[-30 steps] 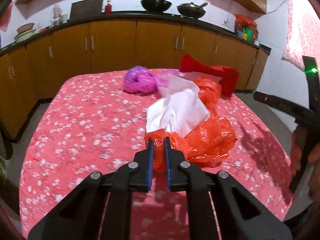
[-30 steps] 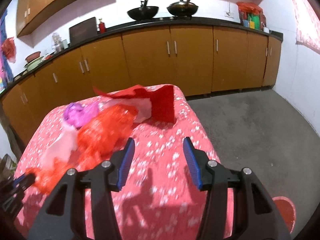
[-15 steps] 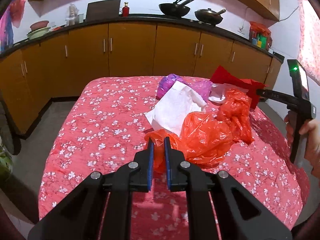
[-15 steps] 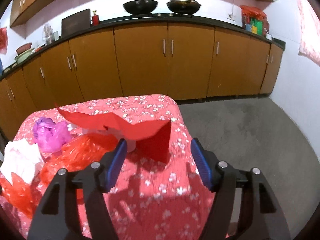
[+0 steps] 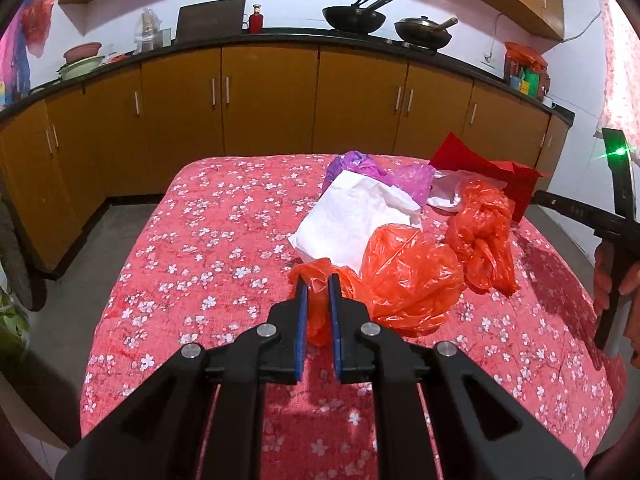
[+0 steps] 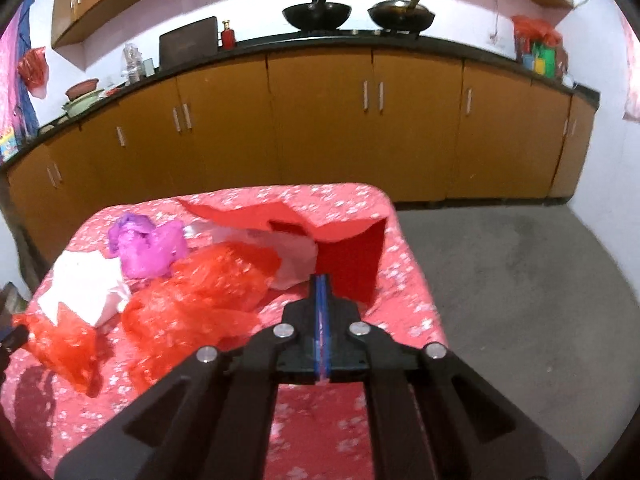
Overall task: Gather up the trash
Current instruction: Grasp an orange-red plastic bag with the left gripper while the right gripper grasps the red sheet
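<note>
Trash lies on a table with a red flowered cloth (image 5: pixel 208 264). My left gripper (image 5: pixel 318 284) is shut on the edge of an orange plastic bag (image 5: pixel 408 276), seen also in the right wrist view (image 6: pixel 192 300). Beside it lie white paper (image 5: pixel 352 220), a second crumpled orange bag (image 5: pixel 484 236), a purple bag (image 5: pixel 360 168) and a folded red paper sheet (image 5: pixel 480 160). My right gripper (image 6: pixel 322 284) is shut with nothing between its pads, its tips just in front of the red paper sheet (image 6: pixel 352 256). The purple bag (image 6: pixel 148 244) and white paper (image 6: pixel 84 284) lie left of it.
Brown cabinets (image 5: pixel 272 96) with a black counter run behind the table, with two woks (image 5: pixel 354 16) on top. Grey floor (image 6: pixel 520 280) lies right of the table. The table's right edge (image 6: pixel 420 280) is close to my right gripper.
My right gripper has closed from wide open to fully shut, near the red paper. My left gripper has kept its hold on the orange bag while its view has shifted slightly.
</note>
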A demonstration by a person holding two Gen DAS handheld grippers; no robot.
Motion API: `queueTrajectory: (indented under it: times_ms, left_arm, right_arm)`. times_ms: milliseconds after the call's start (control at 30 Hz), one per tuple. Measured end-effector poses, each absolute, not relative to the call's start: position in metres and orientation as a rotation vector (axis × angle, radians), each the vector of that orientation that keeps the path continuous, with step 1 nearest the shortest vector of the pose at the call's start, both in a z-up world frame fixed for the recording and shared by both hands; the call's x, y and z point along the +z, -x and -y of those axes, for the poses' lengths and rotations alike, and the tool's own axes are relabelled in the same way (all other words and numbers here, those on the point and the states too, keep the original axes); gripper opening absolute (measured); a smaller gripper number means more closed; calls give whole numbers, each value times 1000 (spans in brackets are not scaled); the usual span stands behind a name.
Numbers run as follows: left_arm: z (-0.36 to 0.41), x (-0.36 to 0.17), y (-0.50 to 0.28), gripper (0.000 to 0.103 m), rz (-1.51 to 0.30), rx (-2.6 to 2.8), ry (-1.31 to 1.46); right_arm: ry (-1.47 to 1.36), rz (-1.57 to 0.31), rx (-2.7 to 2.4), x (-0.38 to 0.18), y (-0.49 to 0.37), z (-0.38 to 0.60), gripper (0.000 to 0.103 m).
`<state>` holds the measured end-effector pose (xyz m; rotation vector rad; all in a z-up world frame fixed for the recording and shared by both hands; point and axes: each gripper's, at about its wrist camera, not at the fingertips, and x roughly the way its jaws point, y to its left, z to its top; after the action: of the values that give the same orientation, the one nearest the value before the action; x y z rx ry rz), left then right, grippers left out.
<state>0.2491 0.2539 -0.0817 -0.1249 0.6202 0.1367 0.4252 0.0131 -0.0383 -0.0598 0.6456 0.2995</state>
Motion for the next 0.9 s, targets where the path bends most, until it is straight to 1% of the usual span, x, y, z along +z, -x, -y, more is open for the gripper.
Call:
queueTrajectory:
  times_ms: [67, 100, 200, 367, 400, 433, 467, 500, 533, 567, 900]
  left_arm:
    - [-254, -82, -249, 10, -620, 137, 128]
    - [-255, -82, -249, 10, -621, 137, 130]
    - [-256, -82, -250, 10, -619, 138, 133]
    - [-259, -83, -251, 10, -618, 138, 147]
    - [-260, -83, -252, 10, -618, 137, 150]
    - [-261, -82, -253, 10, -618, 137, 150]
    - [-261, -82, -253, 10, -618, 136, 148]
    - [-261, -82, -254, 10, -618, 136, 145]
    - [-261, -82, -255, 10, -618, 135, 140]
    - [-261, -82, -255, 10, -617, 135, 136]
    - [-255, -78, -247, 10, -602, 137, 127]
  right_arm:
    - [60, -638, 284, -37, -427, -10, 61]
    - [59, -612, 270, -35, -427, -8, 66]
    - [51, -619, 262, -34, -437, -5, 66]
    - [118, -614, 281, -35, -456, -13, 67]
    - [131, -613, 291, -35, -458, -15, 67]
    - [145, -613, 304, -35, -461, -18, 60]
    - [148, -615, 315, -35, -462, -19, 40]
    - [151, -622, 317, -35, -463, -20, 29]
    - [140, -639, 339, -36, -464, -19, 12]
    - [130, -650, 355, -38, -463, -19, 2]
    - [23, -661, 431, -34, -424, -5, 2]
